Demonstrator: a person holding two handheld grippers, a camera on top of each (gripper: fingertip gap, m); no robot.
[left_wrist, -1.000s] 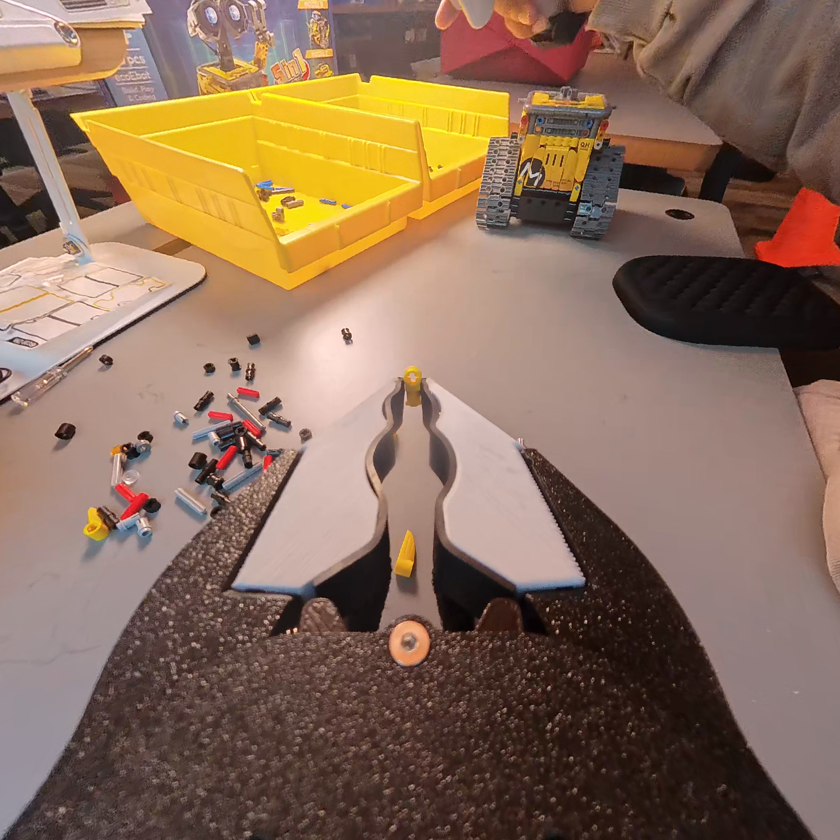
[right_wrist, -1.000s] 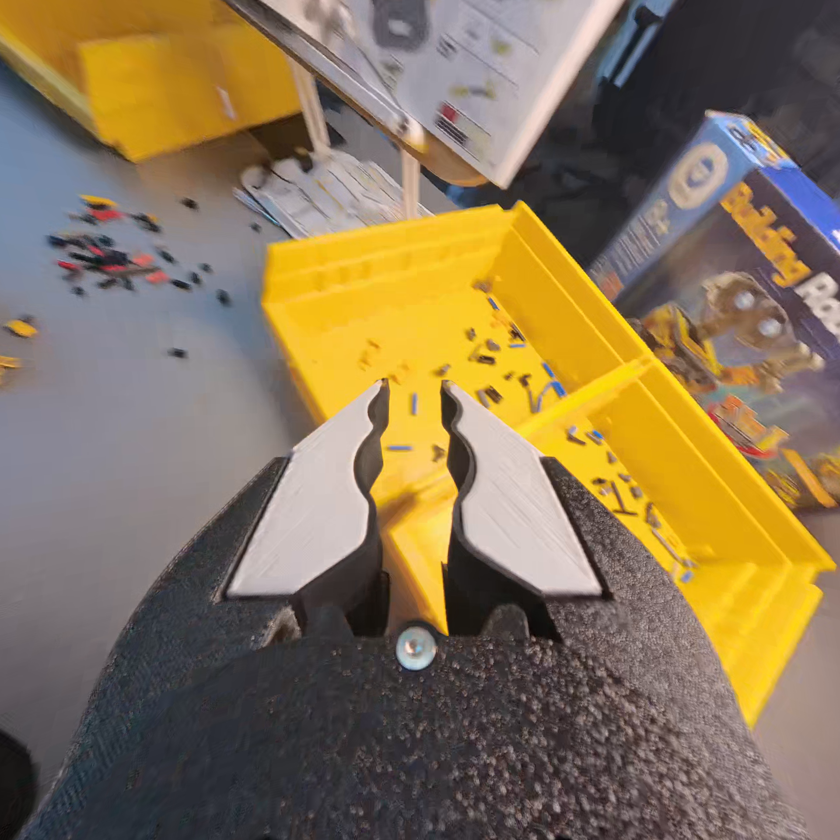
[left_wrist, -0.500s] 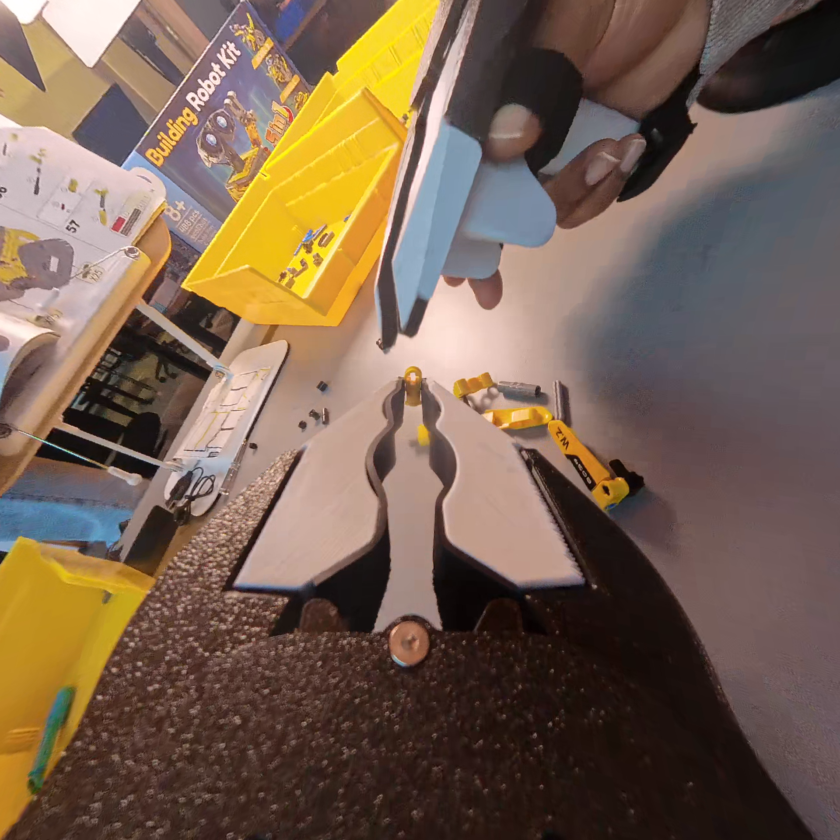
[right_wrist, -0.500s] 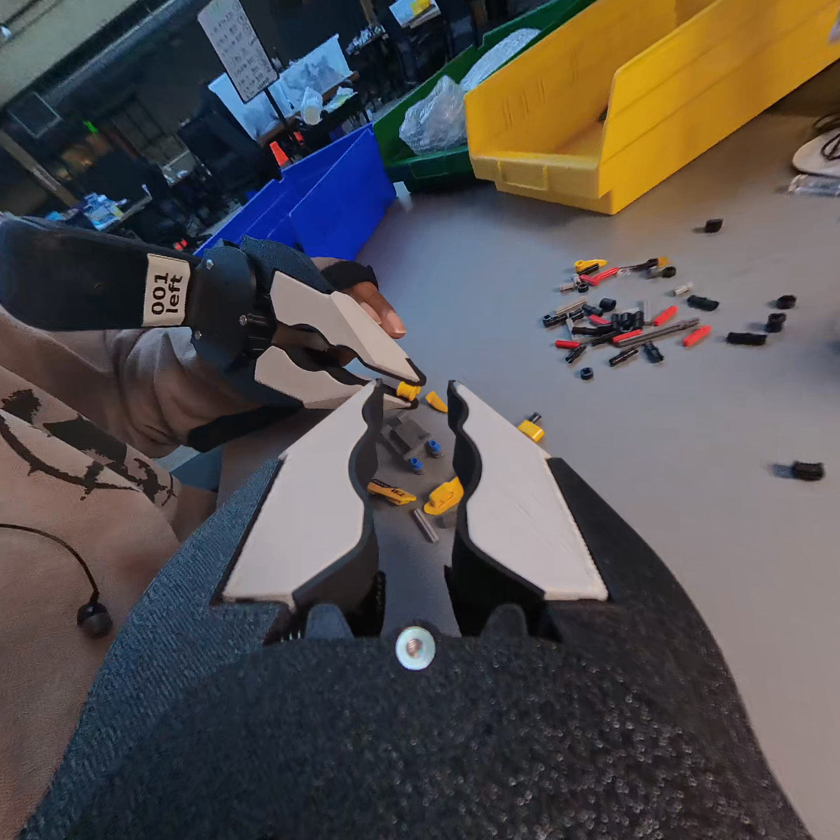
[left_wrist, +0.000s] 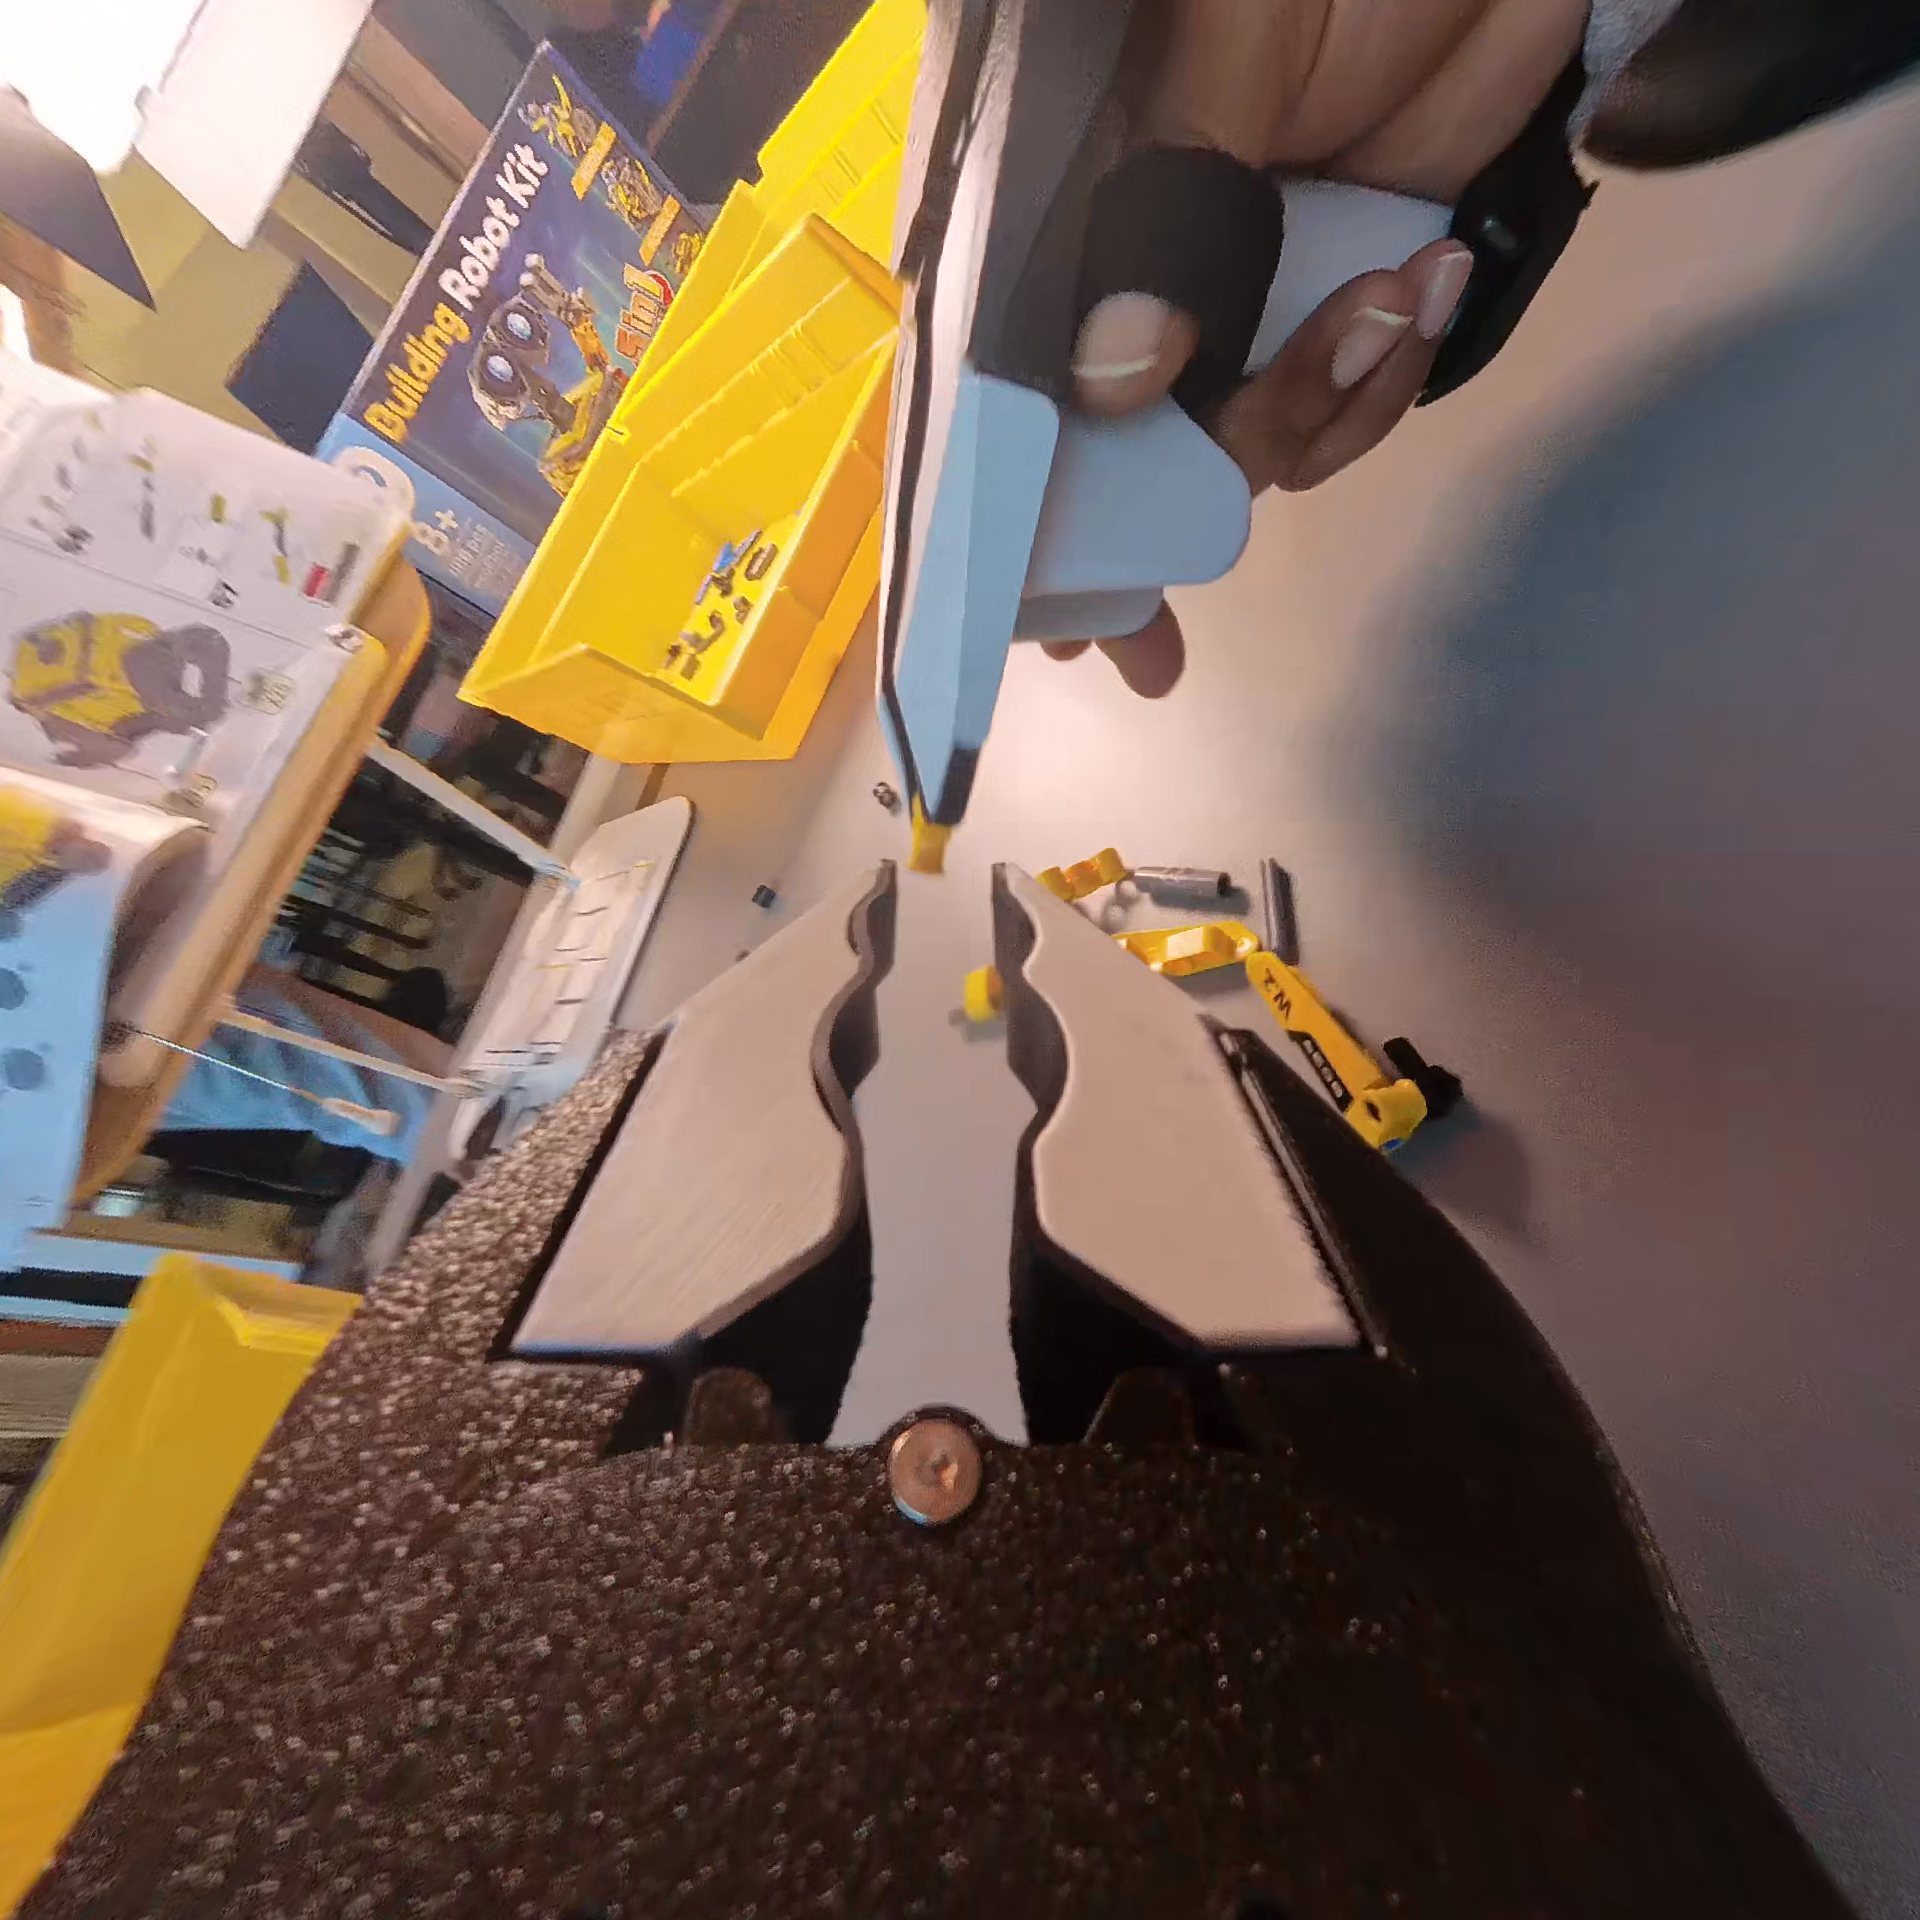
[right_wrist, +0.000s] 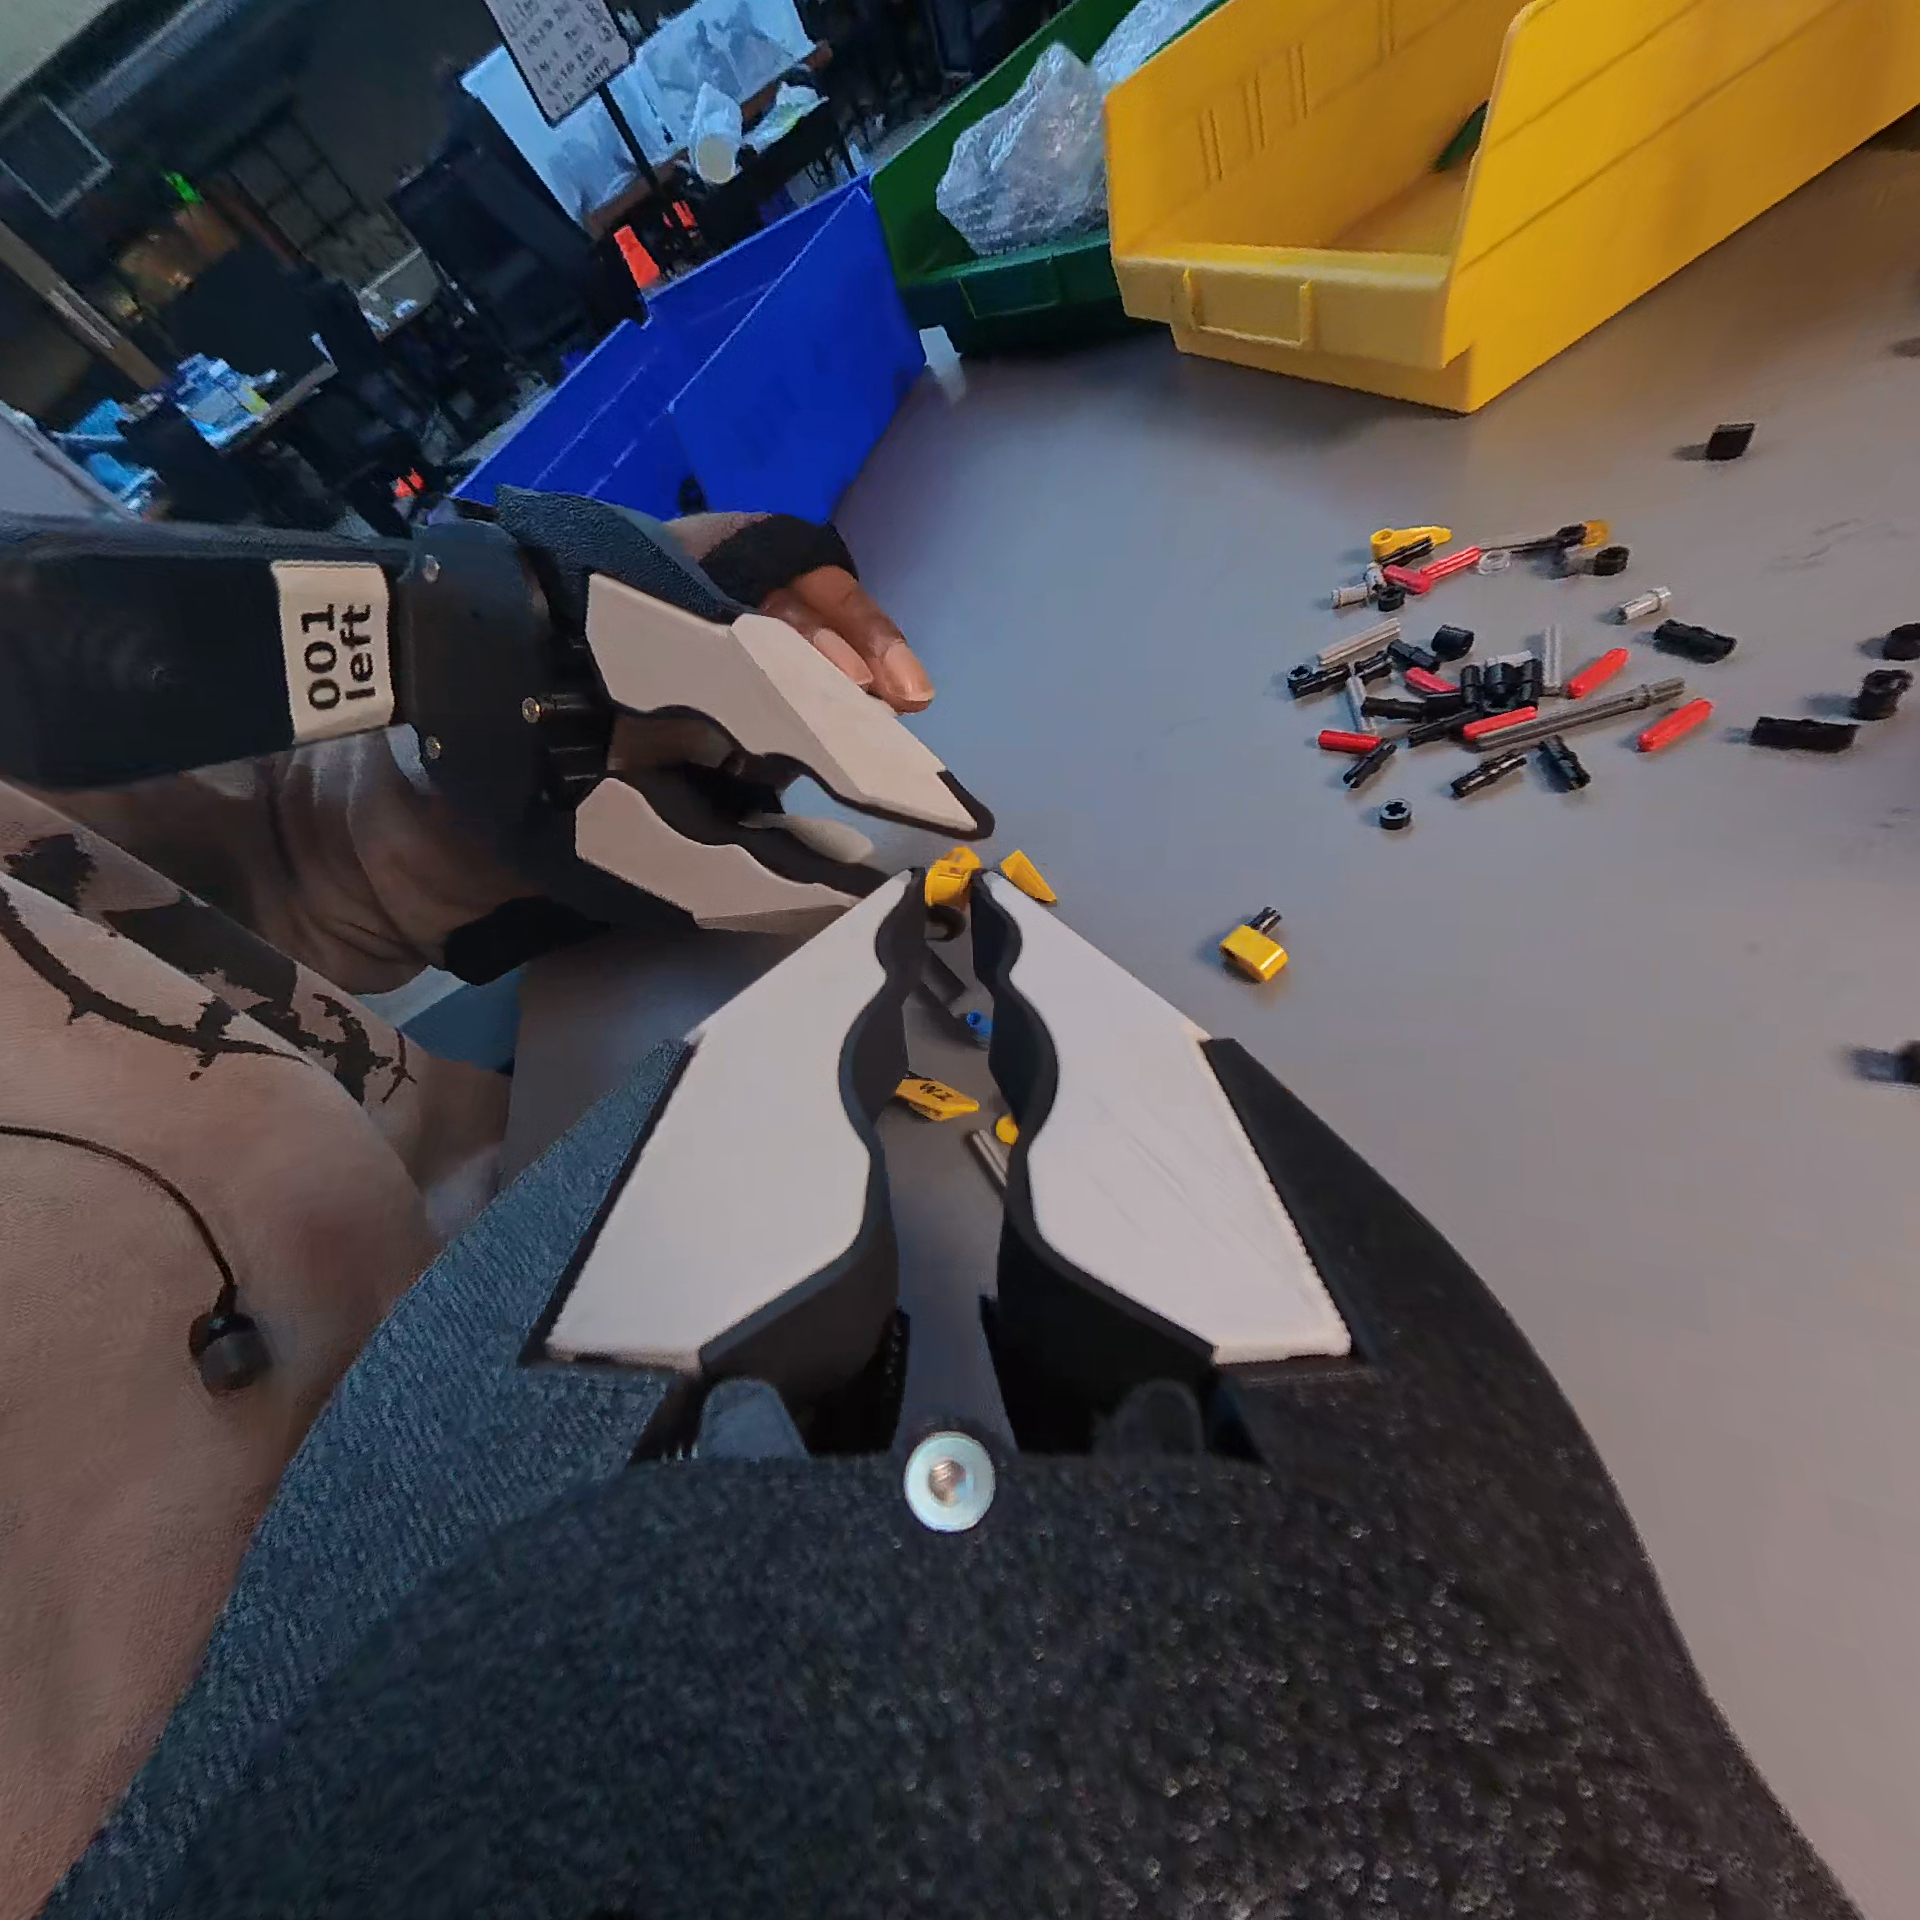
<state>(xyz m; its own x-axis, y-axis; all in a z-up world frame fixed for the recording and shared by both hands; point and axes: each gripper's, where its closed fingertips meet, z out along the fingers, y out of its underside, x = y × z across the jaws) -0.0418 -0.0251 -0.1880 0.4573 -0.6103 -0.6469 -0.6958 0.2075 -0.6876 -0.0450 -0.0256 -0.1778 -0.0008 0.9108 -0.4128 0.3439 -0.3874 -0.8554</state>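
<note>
My right gripper (right_wrist: 950, 885) is shut on a small yellow brick piece (right_wrist: 948, 876) just above the grey table (right_wrist: 1455, 1143). In the left wrist view the right gripper (left_wrist: 932, 805) comes down from above, edge-on, with the yellow piece (left_wrist: 928, 847) at its tip. My left gripper (left_wrist: 943, 881) is open and empty, its tips just short of that piece. It also shows in the right wrist view (right_wrist: 914, 854), jaws apart around the piece. A yellow wedge (right_wrist: 1027, 876) lies right beside it.
Loose yellow parts (left_wrist: 1184, 948), a yellow beam with a black pin (left_wrist: 1340, 1049) and a grey pin (left_wrist: 1179, 883) lie right of the left gripper. A pile of small parts (right_wrist: 1507, 686), yellow bins (right_wrist: 1455, 208), a blue bin (right_wrist: 748, 395) and a kit box (left_wrist: 520, 312) stand around. Left and right tips are no more than a few centimetres apart.
The left gripper, shut on the small yellow piece before, has opened. The right gripper has closed on that piece at the same spot.
</note>
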